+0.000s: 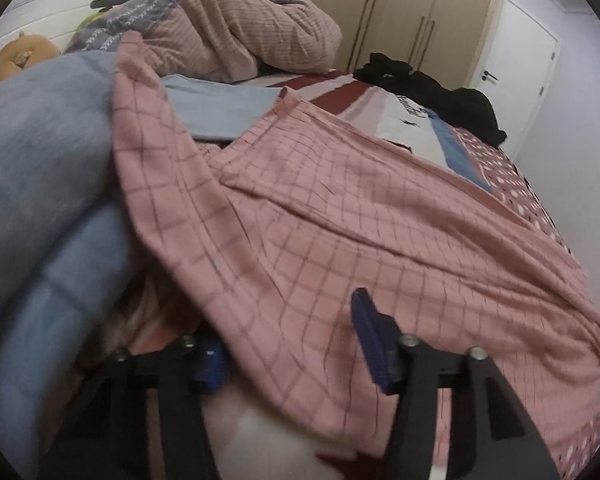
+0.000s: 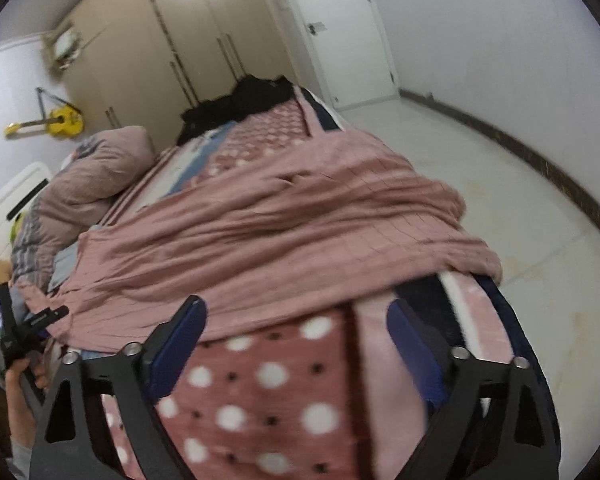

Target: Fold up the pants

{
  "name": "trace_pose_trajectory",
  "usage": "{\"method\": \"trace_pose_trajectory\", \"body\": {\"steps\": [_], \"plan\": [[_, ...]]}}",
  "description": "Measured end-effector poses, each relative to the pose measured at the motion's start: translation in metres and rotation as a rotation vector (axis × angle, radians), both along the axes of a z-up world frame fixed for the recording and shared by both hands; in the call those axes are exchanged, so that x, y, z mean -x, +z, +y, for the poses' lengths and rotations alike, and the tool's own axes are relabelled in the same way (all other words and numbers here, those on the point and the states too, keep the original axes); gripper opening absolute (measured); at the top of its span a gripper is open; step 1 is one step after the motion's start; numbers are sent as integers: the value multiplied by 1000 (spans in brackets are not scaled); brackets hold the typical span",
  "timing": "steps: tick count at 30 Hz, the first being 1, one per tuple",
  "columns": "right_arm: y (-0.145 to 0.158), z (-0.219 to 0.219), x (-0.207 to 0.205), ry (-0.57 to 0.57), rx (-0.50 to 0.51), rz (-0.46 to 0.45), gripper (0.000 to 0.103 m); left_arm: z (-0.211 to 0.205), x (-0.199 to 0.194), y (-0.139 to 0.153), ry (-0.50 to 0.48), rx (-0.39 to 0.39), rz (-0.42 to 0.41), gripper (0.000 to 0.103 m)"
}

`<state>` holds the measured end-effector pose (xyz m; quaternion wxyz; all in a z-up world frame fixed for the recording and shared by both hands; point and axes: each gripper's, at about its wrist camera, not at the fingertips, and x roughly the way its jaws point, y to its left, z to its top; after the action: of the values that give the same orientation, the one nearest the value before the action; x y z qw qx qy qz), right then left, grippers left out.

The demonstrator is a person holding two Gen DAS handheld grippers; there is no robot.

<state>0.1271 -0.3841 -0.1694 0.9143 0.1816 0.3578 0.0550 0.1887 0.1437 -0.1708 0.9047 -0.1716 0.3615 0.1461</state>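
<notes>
Item one, bed (image 2: 472, 312): fills both views, covered by a dusty-rose blanket with white polka dots (image 2: 260, 392) that shows bare at the near edge. Item two, pink checked pants (image 1: 340, 220): spread loosely across the near half of the bed from left to right, rumpled, with one long fold ridge running diagonally and the right end drooping over the bed's right edge (image 2: 460, 240). Judged thin, light and limp; the cloth should slide easily on the blanket and sag wherever unsupported, so hold is best taken at a hem or corner along the near edge, one point per claw, kept well apart to keep the cloth taut. Item three, rumpled pink quilt (image 1: 240, 36), far left. Item four, grey-blue cloth mass (image 1: 32, 180), near left, touching the pants' left edge. Item five, black garments (image 1: 440, 88), far end of the bed. Item six, left gripper (image 1: 296, 336): half spread, the near hem of the pants lying between its blue pads; whether the pads press the cloth cannot be told. Item seven, right gripper (image 2: 300, 360): spread wide over bare polka-dot blanket, just short of the pants' near edge, holding nothing.
</notes>
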Motion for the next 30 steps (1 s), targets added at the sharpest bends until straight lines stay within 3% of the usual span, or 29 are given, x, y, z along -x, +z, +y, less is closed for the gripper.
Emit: {"method": "trace_pose_trajectory", "body": {"steps": [4,6,10,15,23,26,30], "plan": [[-20,-20,-12,-13,-81,60,80,4,-7,1,11,-13,12,7],[-24,-27,-19,-36,-84,58,77,4,-3,6,17,-28,-16,2],[-29,-42,-38,-95,-119,58,62,5,10,28,48,-77,-90,1],[-33,-63,-57,-194,-167,73,28,8,24,58,45,-95,-158,1],[-35,-92,-59,-413,-170,103,22,9,40,77,44,-98,-204,1],[-33,-95,-56,-421,-166,109,9,10,47,81,38,-98,-215,1],[-16,-95,-37,-424,-132,33,6,13,60,90,47,-97,-236,1]]}}
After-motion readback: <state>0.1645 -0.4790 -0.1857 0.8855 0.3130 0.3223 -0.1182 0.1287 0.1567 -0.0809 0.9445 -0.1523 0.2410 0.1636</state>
